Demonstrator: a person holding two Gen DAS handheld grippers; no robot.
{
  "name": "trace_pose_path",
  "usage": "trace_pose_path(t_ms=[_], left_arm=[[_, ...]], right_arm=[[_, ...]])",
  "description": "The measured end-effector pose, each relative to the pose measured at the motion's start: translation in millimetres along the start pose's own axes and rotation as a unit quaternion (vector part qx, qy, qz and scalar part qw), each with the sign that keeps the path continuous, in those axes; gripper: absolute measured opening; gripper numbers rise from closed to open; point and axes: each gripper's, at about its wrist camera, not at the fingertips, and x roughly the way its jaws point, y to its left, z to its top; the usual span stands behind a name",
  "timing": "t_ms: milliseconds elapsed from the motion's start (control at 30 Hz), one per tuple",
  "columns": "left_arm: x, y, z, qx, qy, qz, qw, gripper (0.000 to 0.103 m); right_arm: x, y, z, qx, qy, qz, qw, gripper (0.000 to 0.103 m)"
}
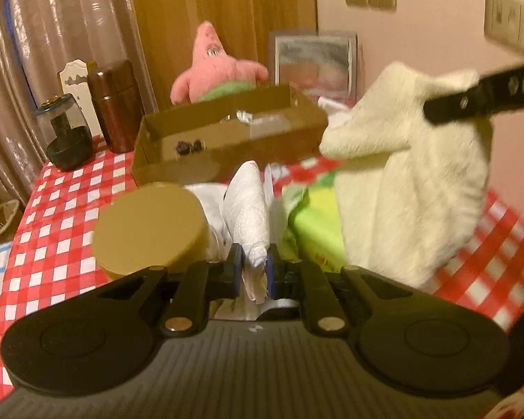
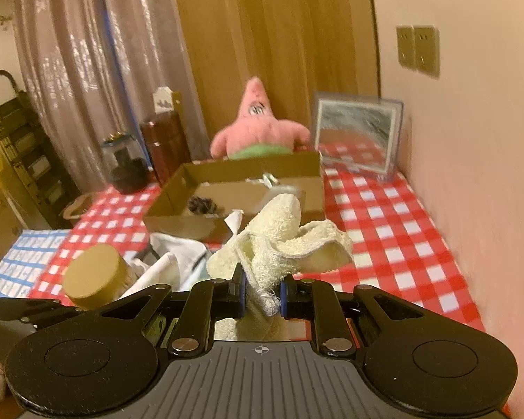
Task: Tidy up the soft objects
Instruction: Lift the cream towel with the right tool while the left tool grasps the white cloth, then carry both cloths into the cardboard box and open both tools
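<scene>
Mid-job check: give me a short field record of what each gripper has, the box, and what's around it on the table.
left gripper: jaws shut on white cloth
right gripper: jaws shut on cream towel
cardboard box: open, on checked tablecloth; a small dark item inside
pink star plush: upright behind the box
tan-lidded jar: left of the white cloth
green item: on the table, partly under the towel
mirror: back right, leaning near the wall
</scene>
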Motion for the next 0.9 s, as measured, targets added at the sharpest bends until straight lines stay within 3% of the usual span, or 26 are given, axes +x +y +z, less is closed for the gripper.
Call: trace_pose_path(t_ms=[267,467,700,900], left_arm=[[-41,25,40,-0.035,-0.029,-0.032,0.9985,0.012],[-47,47,66,-0.038,-0.031,-0.048,0.9976,0.012],[-22,74,107,-0.024,-0.028,-0.052,0.9980,0.012],[22,96,140,-0.011,-0.019,-0.068,0.9975,0.012]], right_arm=[[-23,14,40,-0.024,-0.040,0.020,0.999,0.017],[-24,15,73,-0.046,-0.048,0.026,0.997,0.017],[0,7,111,-0.066,-0.052,0.036,0.996,0.017],[47,1,143,-0.072,-0.049,0.042,0.995,0.017]])
